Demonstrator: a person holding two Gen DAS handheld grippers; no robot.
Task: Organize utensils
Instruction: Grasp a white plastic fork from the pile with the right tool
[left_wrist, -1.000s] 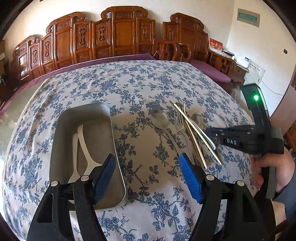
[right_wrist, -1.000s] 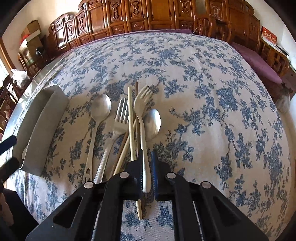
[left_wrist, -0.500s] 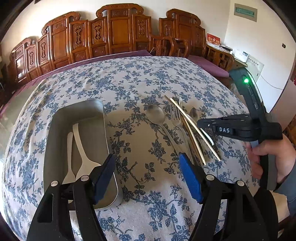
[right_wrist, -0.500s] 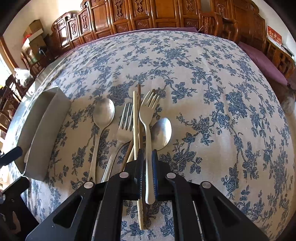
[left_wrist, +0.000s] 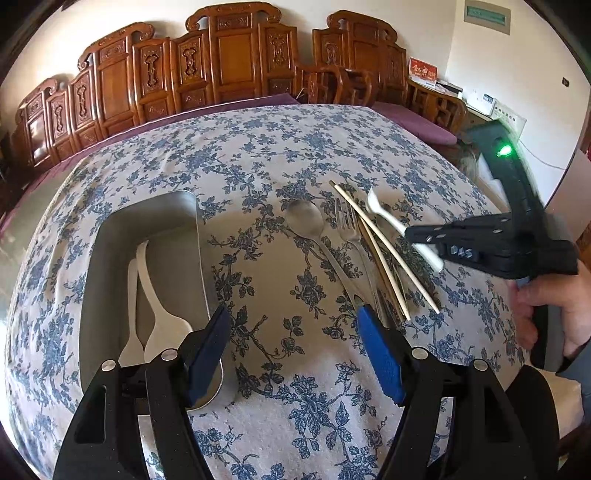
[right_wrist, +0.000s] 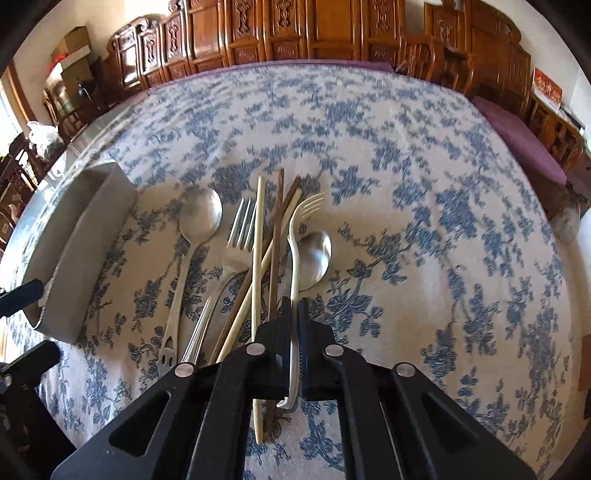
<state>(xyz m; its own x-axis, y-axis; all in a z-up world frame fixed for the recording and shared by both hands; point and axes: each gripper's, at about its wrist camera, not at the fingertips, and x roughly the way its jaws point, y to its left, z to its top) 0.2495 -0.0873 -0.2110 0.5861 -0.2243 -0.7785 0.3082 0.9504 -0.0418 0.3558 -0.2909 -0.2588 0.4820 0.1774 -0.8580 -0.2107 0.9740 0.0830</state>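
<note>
White "DAS" on right gripper (left_wrist: 424, 236)

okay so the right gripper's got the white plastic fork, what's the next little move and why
Probably carry the white fork across to the metal tray and set it beside the two white utensils already inside. The right gripper is shut on the fork's handle with its tines raised off the tablecloth, so the pick looks done. The metal spoons, metal fork and chopsticks remain on the cloth.
</note>
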